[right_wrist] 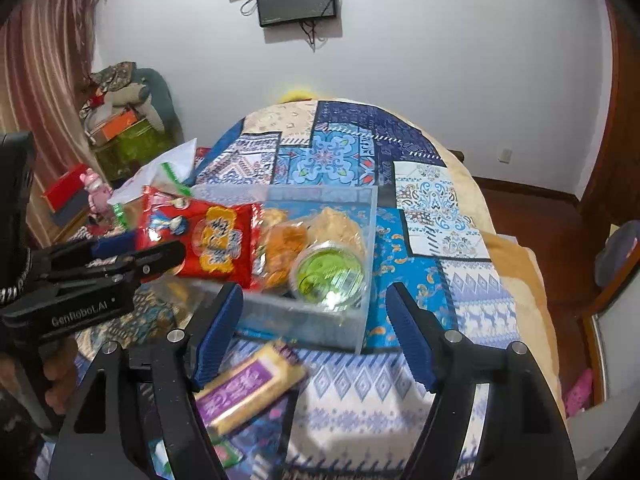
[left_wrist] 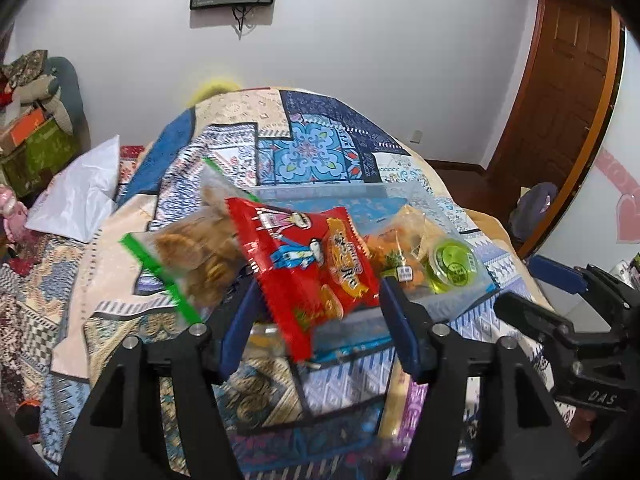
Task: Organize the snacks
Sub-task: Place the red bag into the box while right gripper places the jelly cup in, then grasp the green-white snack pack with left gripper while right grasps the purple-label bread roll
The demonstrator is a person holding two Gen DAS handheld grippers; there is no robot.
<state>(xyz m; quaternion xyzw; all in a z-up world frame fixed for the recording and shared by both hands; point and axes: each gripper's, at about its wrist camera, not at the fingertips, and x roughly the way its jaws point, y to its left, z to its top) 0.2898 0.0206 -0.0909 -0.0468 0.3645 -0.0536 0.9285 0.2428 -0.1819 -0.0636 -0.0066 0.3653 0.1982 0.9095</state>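
A clear plastic bin stands on the patterned table and holds a green jelly cup, orange snacks and pale crackers. A red snack packet hangs in the air between my left gripper's open jaws, over the bin's near left rim; it also shows in the right wrist view. A clear green-striped bag of brown cookies lies left of the bin. My right gripper is open and empty, just in front of the bin. A yellow-and-purple bar lies below it.
The table carries a blue patterned cloth. A white bag lies at its far left edge. Boxes and stuffed toys are piled by the wall. A wooden door is on the right. Small green packets lie near the front edge.
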